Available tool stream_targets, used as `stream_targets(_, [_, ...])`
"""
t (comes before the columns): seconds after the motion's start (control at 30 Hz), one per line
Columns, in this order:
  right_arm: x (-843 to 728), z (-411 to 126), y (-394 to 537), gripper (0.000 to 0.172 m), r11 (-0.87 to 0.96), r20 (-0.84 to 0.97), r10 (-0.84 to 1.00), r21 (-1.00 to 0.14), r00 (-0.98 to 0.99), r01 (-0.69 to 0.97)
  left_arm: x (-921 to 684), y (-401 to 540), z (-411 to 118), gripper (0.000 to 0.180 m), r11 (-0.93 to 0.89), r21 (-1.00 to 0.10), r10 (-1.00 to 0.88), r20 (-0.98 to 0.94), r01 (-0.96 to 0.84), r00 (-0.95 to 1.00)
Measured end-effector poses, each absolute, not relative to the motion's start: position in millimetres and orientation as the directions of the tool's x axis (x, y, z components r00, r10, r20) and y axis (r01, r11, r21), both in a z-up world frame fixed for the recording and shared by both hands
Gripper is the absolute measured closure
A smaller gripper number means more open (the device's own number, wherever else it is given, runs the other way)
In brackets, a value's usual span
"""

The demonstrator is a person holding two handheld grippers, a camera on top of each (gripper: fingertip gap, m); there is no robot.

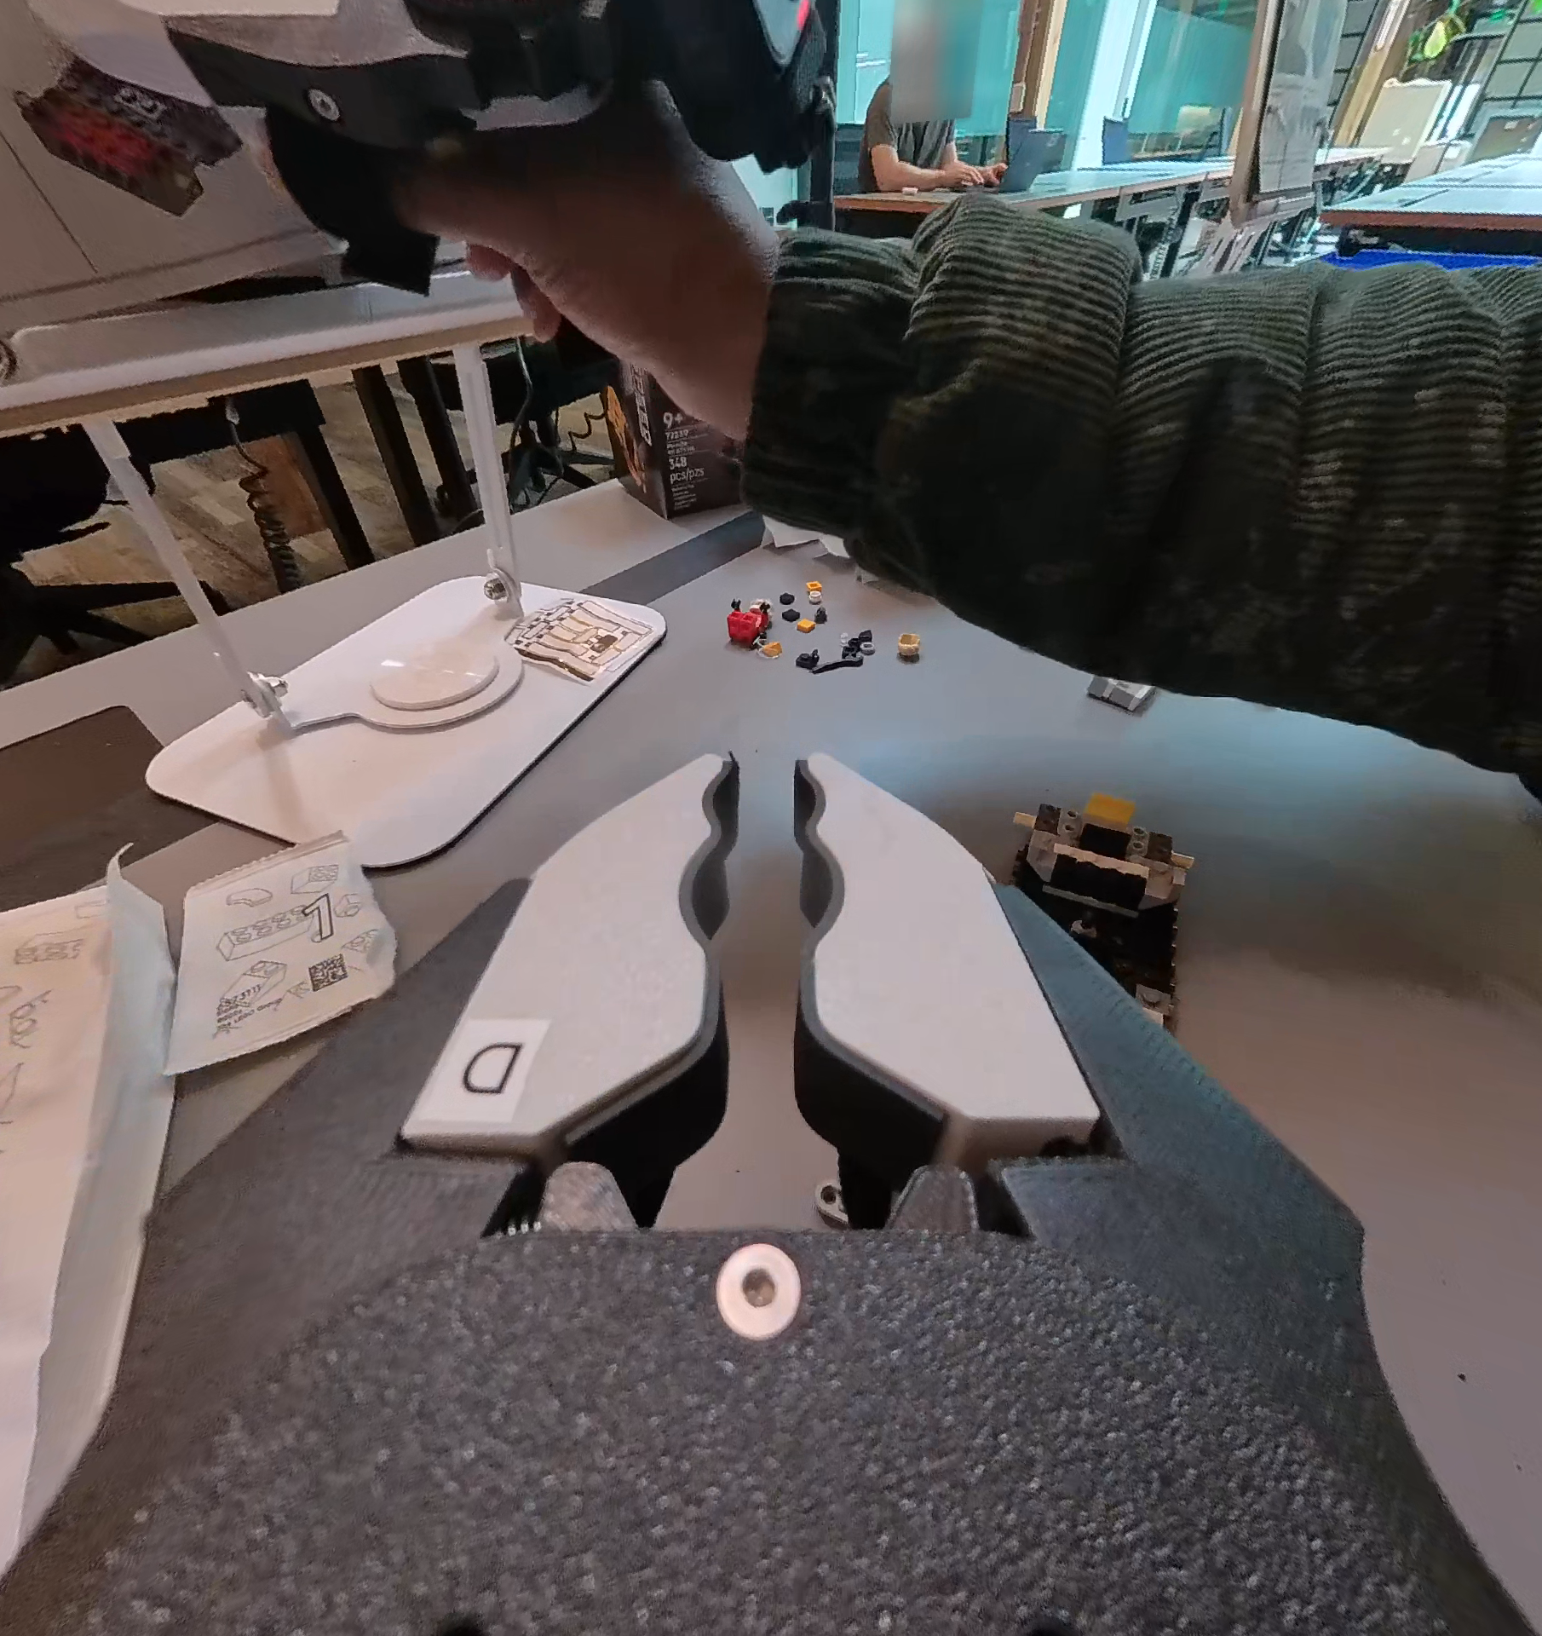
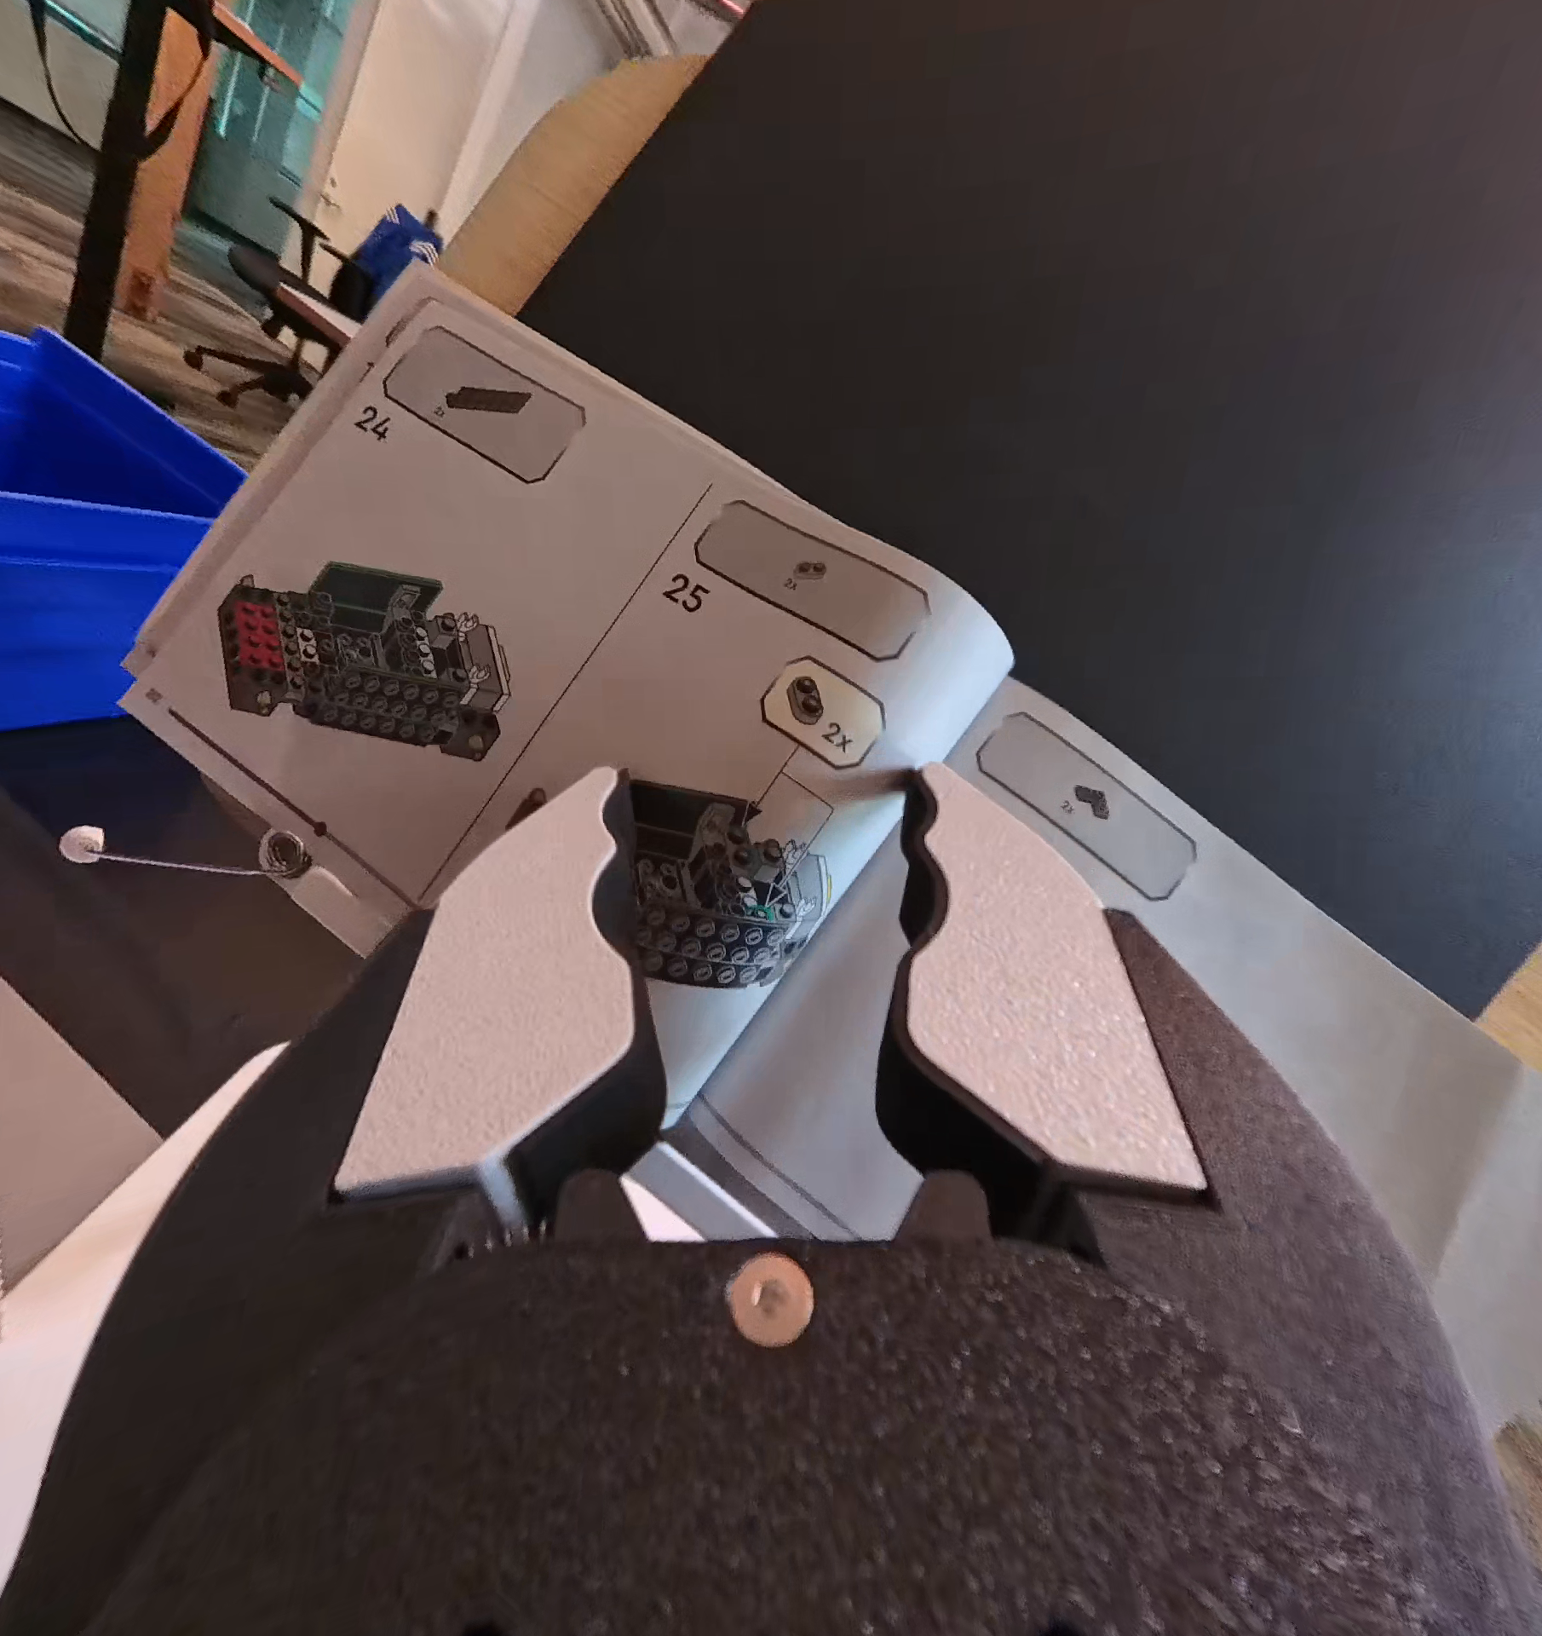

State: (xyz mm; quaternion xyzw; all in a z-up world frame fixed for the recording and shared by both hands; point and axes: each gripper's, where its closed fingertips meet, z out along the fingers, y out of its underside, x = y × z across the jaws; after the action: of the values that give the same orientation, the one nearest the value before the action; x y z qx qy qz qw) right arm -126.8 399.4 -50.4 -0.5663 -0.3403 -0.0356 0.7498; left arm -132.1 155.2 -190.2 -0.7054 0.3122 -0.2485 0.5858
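In the left wrist view, the left gripper hangs over the grey table with its two fingers a narrow slot apart, and only bare tabletop shows between them. A partly built black brick model with a yellow piece on top stands just beside the right finger, apart from it. A scatter of small loose bricks lies farther ahead, well apart from the tips. To the left sit a white stand base and a printed paper bag. Above, a hand in a green ribbed sleeve holds the other gripper up near the stand's shelf.

In the right wrist view, the right gripper has its fingers spread wide. An open instruction booklet lies beyond and behind them; its fold shows through the gap, and I cannot tell whether either pad touches the paper. A blue bin sits to the left.
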Motion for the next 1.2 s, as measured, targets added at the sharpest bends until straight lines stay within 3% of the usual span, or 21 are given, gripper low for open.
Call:
stream_targets(0.27, [-113.9, -46.7, 400.9, 0.134, 0.365, 0.553, 0.327, -0.822, 0.766, 0.438, -130.5, 156.1, -195.2, 0.169, -0.121, -0.977, -0.73, -0.033, -0.176, 0.683])
stream_targets(0.73, [-95.3, -48.1, 399.9, 0.146, 0.361, 0.527, 0.339, -0.838, 0.78, 0.409, -128.8, 162.2, -194.0, 0.169, -0.126, -0.977, -0.715, -0.031, -0.173, 0.698])
stream_targets(0.97, [-87.6, -49.5, 403.0, 0.15, 0.347, 0.52, 0.351, -0.845, 0.779, 0.407, -135.3, 206.5, -135.4, 0.162, -0.049, -0.99, -0.648, -0.07, -0.133, 0.759])
stream_targets(1.2, [-74.2, -53.9, 408.1, 0.155, 0.316, 0.501, 0.368, -0.86, 0.783, 0.402, -156.4, 296.1, -98.7, 0.137, -0.122, -0.989, -0.575, 0.138, 0.083, 0.806])
